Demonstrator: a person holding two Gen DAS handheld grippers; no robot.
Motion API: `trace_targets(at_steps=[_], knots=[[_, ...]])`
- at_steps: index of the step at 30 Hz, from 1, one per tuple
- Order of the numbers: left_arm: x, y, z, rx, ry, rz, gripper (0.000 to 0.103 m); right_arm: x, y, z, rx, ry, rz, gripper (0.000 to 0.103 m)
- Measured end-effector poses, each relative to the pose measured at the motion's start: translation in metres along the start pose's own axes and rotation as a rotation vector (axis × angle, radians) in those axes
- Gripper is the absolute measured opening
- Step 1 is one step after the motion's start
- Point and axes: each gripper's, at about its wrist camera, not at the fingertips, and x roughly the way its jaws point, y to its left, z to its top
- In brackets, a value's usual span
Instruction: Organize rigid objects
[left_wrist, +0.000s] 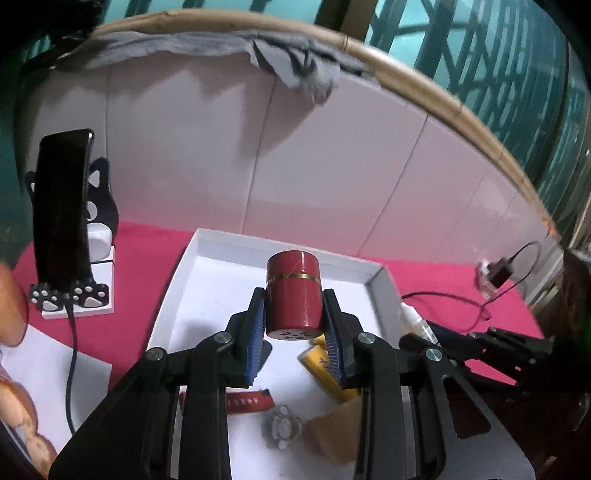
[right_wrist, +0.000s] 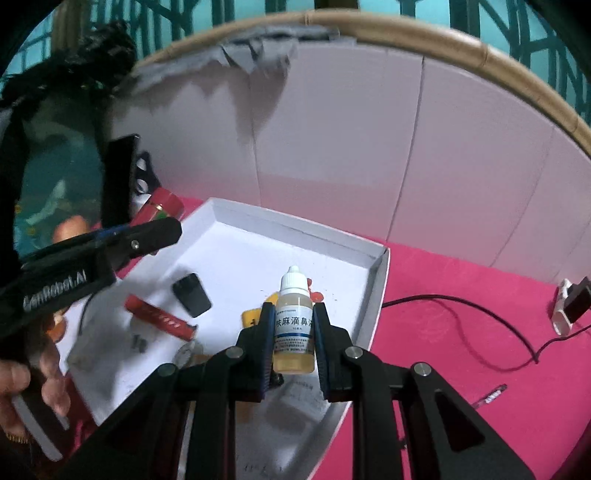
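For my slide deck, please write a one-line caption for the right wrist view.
Right gripper holds a small dropper bottle upright above the white tray.

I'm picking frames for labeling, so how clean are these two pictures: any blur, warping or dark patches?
Left wrist view: red canister sharp, tray clutter below it smeared, rim bowed by the fisheye. Right wrist view: dropper bottle label crisp, left edge dark and motion-blurred, black corners.
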Motion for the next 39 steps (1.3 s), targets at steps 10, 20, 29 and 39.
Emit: trace_targets(at_steps=[10,20,29,39], knots=[[0.022,-0.002,-0.010,0.018,0.029,0.047,0.029,0.030,0.004,-0.002,0.010,0.048,-0.005,0.019],[0.011,-0.002,-0.009,-0.001,-0.038,0.118,0.083,0.029,0.013,-0.007,-0.008,0.037,0.004,0.027],[-0.020,0.002,-0.006,-0.046,-0.153,0.235,0.103,0.010,0.022,-0.013,-0.024,-0.025,-0.006,0.090],[-0.061,-0.014,-0.028,-0.052,-0.213,0.239,0.103,-0.030,0.014,-0.036,-0.022,-0.087,-0.029,0.090]])
